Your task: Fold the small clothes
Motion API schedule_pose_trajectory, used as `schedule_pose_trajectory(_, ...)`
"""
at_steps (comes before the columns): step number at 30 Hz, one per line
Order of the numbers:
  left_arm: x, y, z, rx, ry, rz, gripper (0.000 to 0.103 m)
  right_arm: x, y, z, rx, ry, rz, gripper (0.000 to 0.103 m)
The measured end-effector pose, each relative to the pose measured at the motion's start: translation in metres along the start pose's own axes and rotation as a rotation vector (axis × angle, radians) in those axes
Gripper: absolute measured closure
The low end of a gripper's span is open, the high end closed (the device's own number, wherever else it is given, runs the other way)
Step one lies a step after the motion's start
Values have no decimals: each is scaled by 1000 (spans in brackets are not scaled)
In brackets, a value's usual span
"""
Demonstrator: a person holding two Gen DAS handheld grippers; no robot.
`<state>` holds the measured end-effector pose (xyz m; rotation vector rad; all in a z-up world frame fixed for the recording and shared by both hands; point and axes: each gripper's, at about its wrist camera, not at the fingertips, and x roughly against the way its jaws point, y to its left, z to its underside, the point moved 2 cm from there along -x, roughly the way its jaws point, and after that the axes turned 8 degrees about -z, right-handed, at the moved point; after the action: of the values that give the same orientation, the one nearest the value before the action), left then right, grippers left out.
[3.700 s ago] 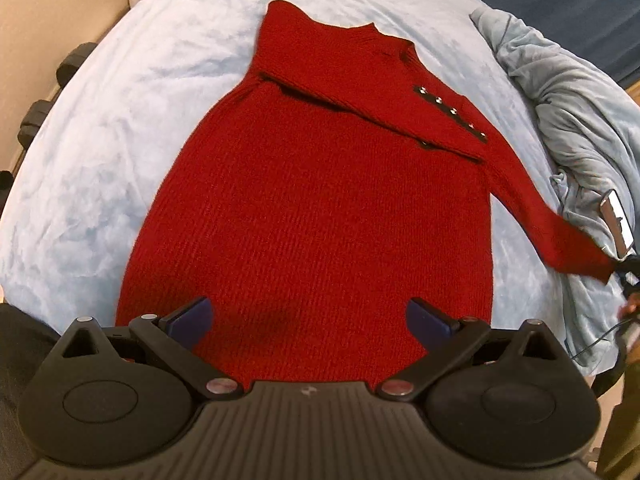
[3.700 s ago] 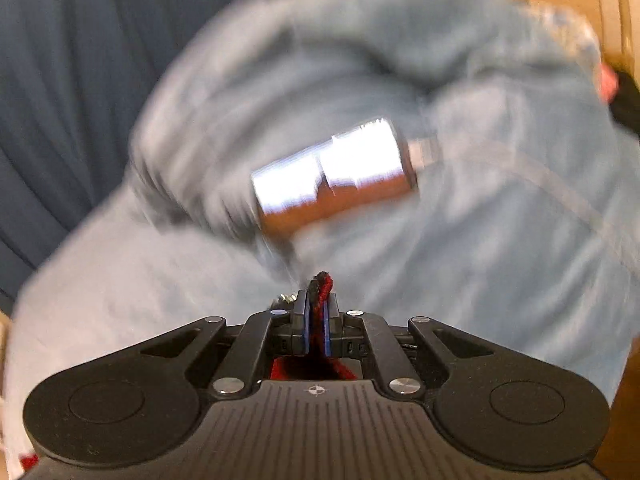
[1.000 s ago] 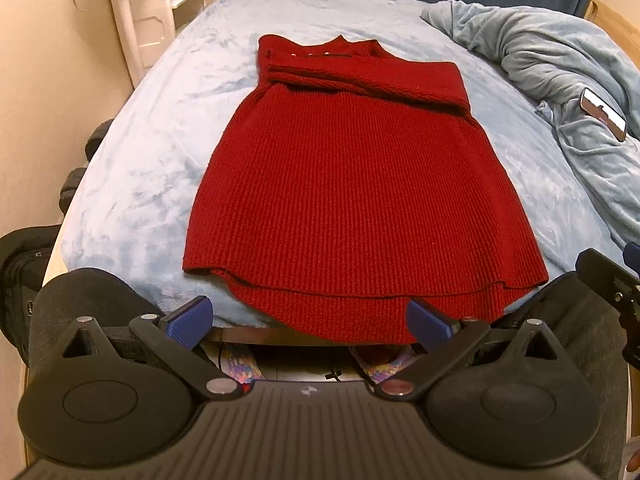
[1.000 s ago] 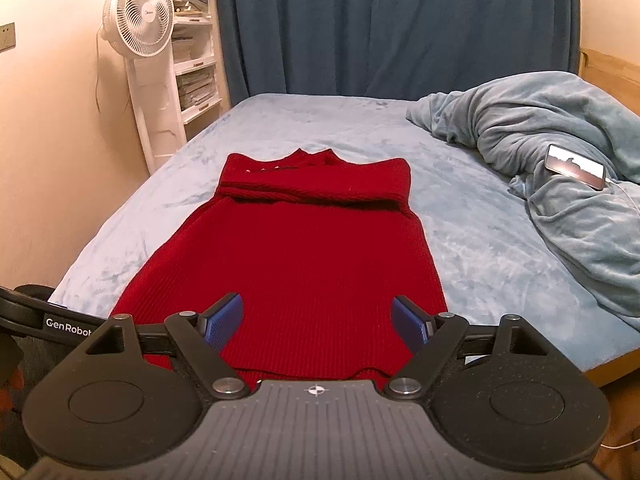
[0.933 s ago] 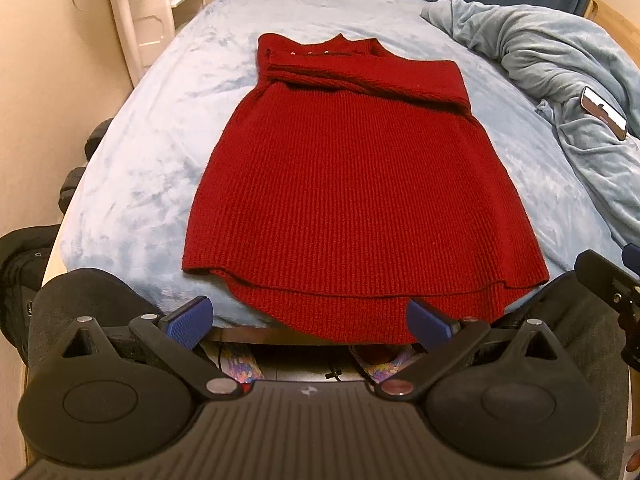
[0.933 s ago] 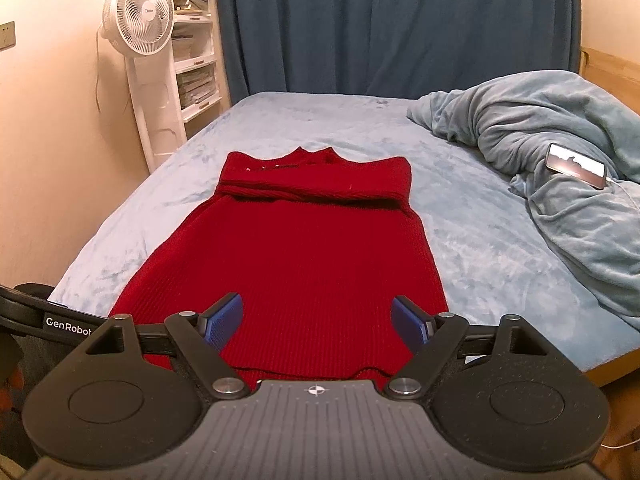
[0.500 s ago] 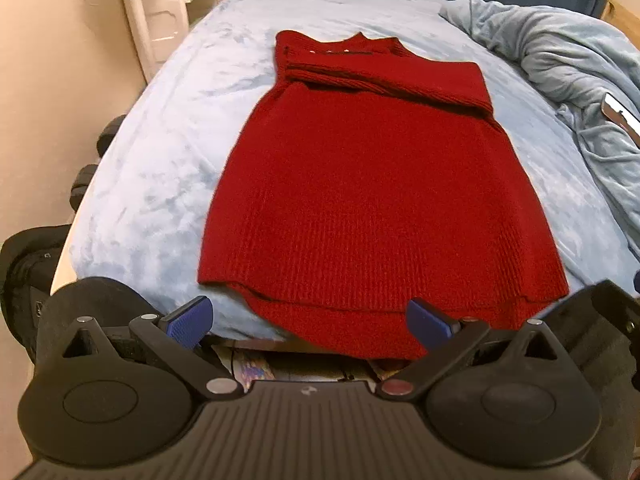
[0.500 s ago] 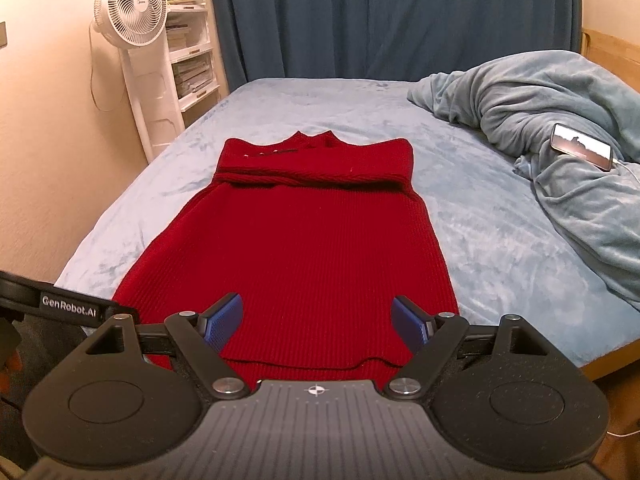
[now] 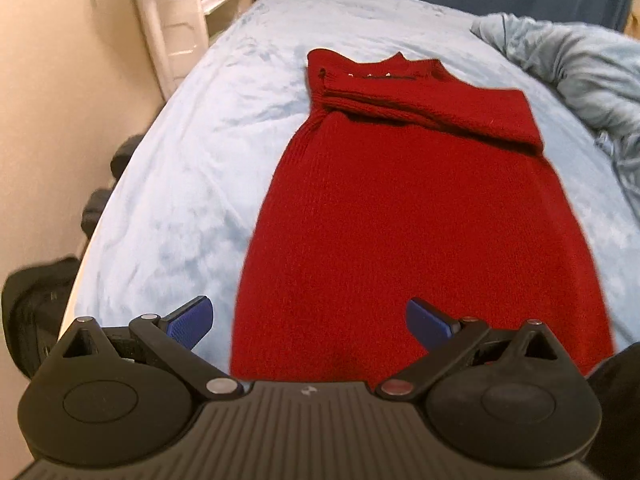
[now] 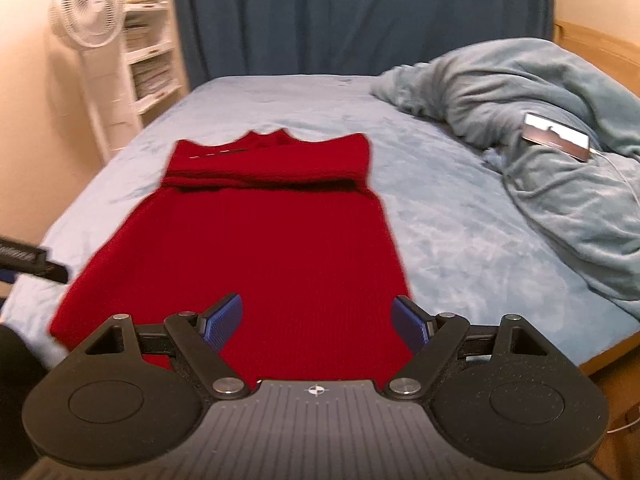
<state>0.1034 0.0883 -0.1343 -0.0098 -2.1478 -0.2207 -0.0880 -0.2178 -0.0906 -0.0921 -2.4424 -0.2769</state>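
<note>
A red knitted dress (image 9: 416,200) lies flat on the light blue bed (image 9: 192,168), hem toward me, both sleeves folded across the chest. It also shows in the right wrist view (image 10: 256,232). My left gripper (image 9: 310,322) is open and empty over the hem's left corner. My right gripper (image 10: 318,322) is open and empty over the hem's right part. The left gripper's body (image 10: 32,260) pokes in at the right wrist view's left edge.
A crumpled blue-grey blanket (image 10: 552,140) lies on the bed's right side with a phone (image 10: 556,140) and its cable on it. A white fan (image 10: 90,8) and shelves (image 10: 148,40) stand by the left wall. Dark curtains (image 10: 360,16) hang behind.
Both grippers have moved forward and down toward the dress hem, the left one shifting left. Both stay open. The dress has not moved since a second ago.
</note>
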Motion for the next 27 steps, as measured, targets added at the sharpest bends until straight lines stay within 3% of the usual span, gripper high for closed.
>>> schedule_pose_trajectory(3, -32, -3, -4, -50, 27, -18, 0, -28, -33, -5, -57, 11, 17, 16)
schedule_pose_trajectory(9, -89, 3, -17, -61, 99, -37, 0, -114, -92, -10, -111, 165, 42, 16)
schedule_pose_trajectory(12, -106, 5, -24, -84, 97, -49, 0, -143, -112, -15, -154, 157, 100, 16)
schedule_pose_trajectory(17, -136, 6, -27, -133, 154, 4, 0, -189, -142, -22, -286, 206, 66, 15)
schedule_pose_trajectory(20, -142, 15, -23, -78, 170, 56, 0, -215, -154, -12, -340, 275, 81, 16)
schedule_pose_trajectory(21, -143, 19, -21, -50, 176, 72, 0, -222, -156, -6, -356, 322, 64, 13)
schedule_pose_trajectory(23, -138, 24, -14, -31, 183, 114, 0, -221, -153, 2, -329, 318, 27, 13)
schedule_pose_trajectory(27, -123, 20, 3, -122, 177, 195, 0, -202, -135, 16, -274, 402, -124, 13)
